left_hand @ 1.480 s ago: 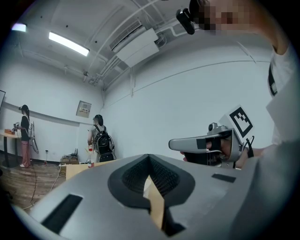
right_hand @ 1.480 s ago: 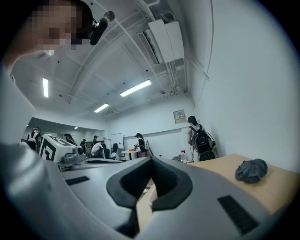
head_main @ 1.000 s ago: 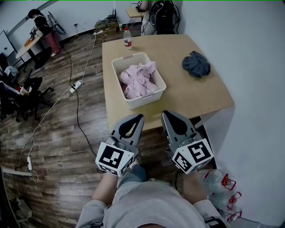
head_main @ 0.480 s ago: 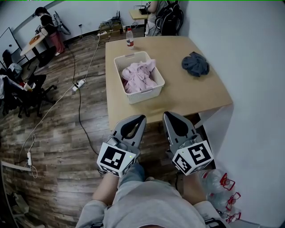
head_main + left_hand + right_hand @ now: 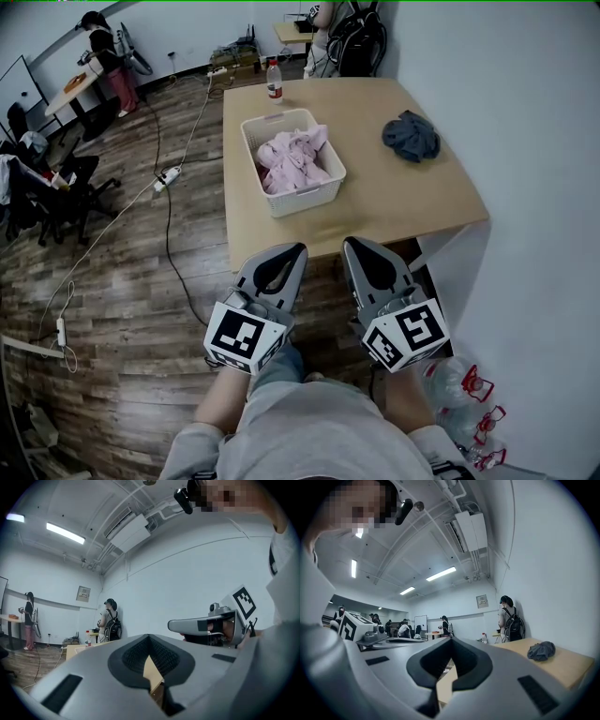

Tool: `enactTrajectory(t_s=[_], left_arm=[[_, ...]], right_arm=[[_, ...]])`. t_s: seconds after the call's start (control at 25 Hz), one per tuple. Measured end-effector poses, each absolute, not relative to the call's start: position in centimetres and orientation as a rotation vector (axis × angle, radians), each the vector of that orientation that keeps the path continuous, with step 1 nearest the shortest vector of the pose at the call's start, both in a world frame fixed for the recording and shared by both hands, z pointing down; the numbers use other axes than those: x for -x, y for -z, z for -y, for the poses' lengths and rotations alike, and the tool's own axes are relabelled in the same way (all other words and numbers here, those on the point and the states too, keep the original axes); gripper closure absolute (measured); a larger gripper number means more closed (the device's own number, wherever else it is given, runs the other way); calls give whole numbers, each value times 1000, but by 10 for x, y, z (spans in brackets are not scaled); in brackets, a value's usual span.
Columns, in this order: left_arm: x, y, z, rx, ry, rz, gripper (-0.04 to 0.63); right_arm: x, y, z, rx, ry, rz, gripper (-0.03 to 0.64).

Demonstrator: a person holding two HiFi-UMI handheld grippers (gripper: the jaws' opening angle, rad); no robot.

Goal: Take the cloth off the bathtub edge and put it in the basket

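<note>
Standing at the counter, both grippers closed and empty.

Holds the left gripper [image 5: 296,247] and the right gripper [image 5: 349,241] level and side by side, just short of the near edge of the counter [image 5: 394,202], each with jaws pressed together on nothing. Leaves the grey cloth [image 5: 411,135] crumpled on the counter's far right part, well apart from both grippers and apart from the white basket [image 5: 292,208], filled with pink laundry [image 5: 292,159].
</note>
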State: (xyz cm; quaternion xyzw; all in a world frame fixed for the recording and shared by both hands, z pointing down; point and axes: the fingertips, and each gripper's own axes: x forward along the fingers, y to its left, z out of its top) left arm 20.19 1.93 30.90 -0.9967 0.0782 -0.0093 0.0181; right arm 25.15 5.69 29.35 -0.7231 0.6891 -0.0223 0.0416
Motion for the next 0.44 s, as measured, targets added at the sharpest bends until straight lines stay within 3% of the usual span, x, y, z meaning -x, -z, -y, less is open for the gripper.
enactTrajectory(t_s=[0.44], left_arm=[[-182, -308, -22, 3093, 20, -296, 598]], right_arm=[[-237, -290, -65, 2206, 46, -2125, 607]])
